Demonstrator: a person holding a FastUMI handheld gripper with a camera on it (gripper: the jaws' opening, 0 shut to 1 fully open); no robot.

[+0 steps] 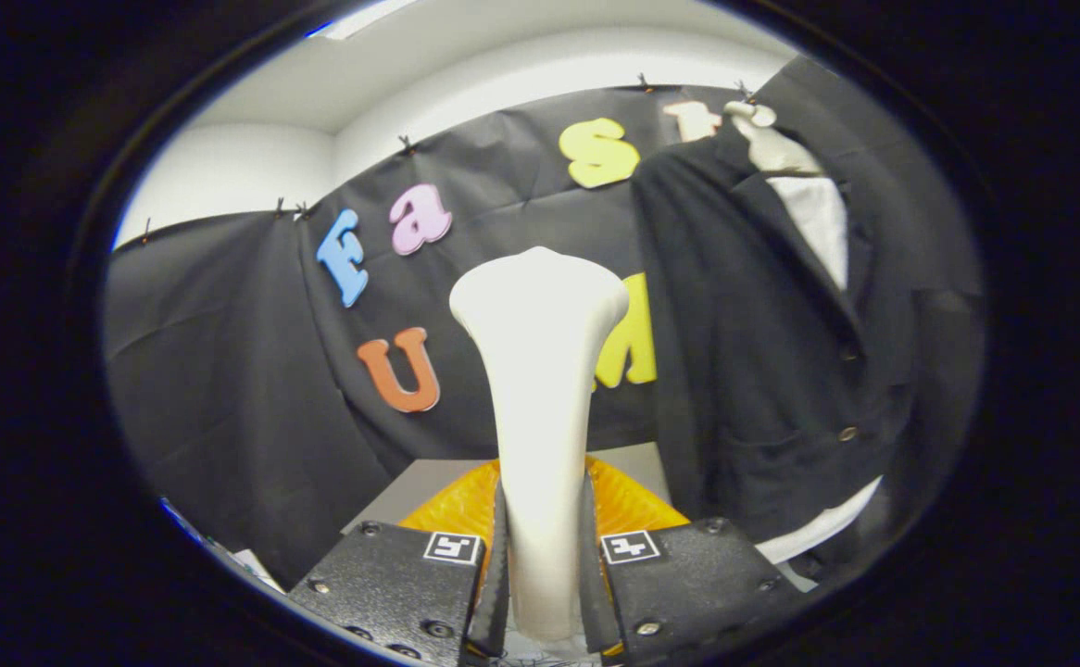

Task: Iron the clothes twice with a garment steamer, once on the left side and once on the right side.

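Gripper (540,574) clamping the white garment steamer (538,371) handle.
Both fingers press its sides; the black jacket (762,371) hangs beyond, to the right.

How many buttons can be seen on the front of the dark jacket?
2: one button beside the lapel's lower end, another directly below it on the jacket. Folds may hide others.
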